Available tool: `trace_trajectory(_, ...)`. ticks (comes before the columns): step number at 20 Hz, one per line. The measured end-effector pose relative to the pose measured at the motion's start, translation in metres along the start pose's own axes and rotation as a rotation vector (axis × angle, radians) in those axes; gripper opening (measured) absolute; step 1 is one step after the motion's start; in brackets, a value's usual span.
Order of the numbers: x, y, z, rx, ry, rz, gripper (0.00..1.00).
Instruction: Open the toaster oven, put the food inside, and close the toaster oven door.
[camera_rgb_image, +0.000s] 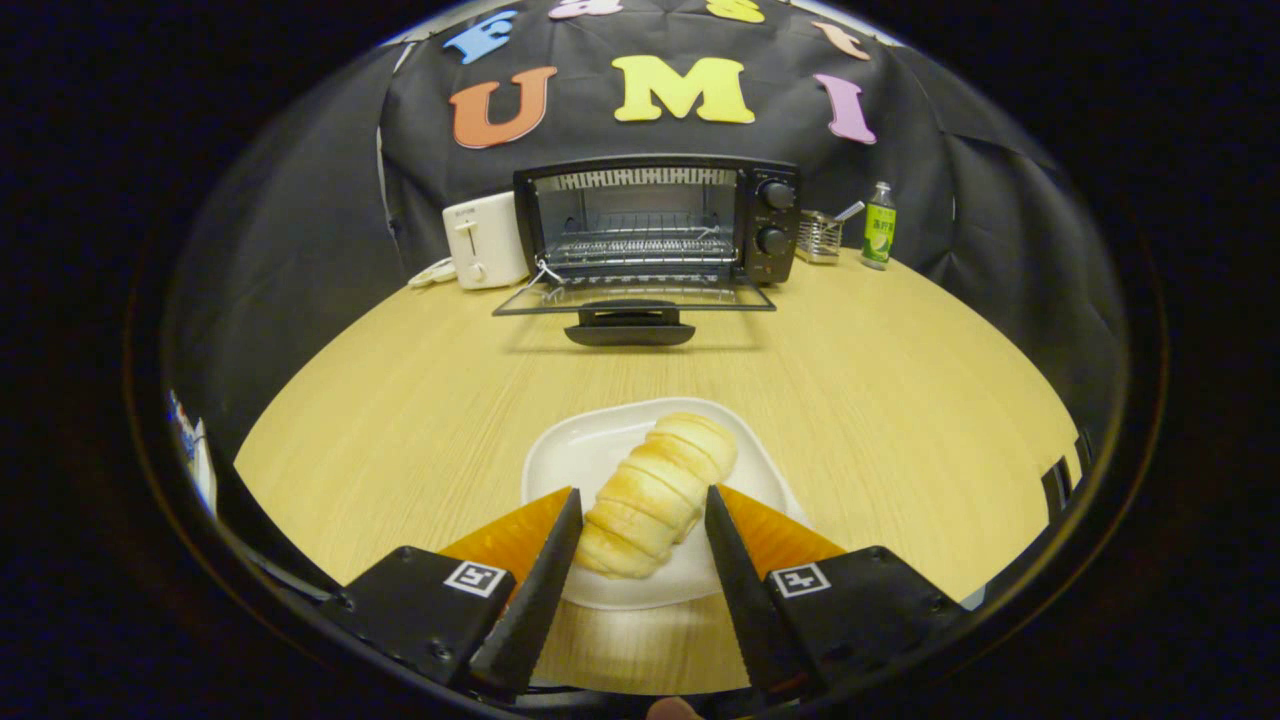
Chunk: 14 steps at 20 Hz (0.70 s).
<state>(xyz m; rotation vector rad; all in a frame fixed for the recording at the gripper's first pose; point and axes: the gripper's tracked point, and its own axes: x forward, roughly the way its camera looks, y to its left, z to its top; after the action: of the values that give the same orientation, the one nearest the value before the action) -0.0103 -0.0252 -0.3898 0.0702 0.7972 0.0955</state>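
A ridged bread roll lies on a white plate on the wooden table. My gripper is open, its two fingers standing either side of the roll's near half with small gaps; neither finger clearly presses on it. Beyond the plate, at the back of the table, stands the black toaster oven. Its glass door is folded down flat toward me, handle at the front. The wire rack inside is bare.
A white pop-up toaster stands just left of the oven. Right of it are a wire utensil holder and a green bottle. Bare tabletop lies between plate and oven door.
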Motion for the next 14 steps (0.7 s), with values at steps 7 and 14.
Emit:
trace_trajectory(7, -0.004, 0.002, 0.010, 0.088, -0.044, 0.085, 0.54)
trace_trajectory(14, -0.033, 0.003, 0.082, 0.107, -0.190, 0.118, 0.48)
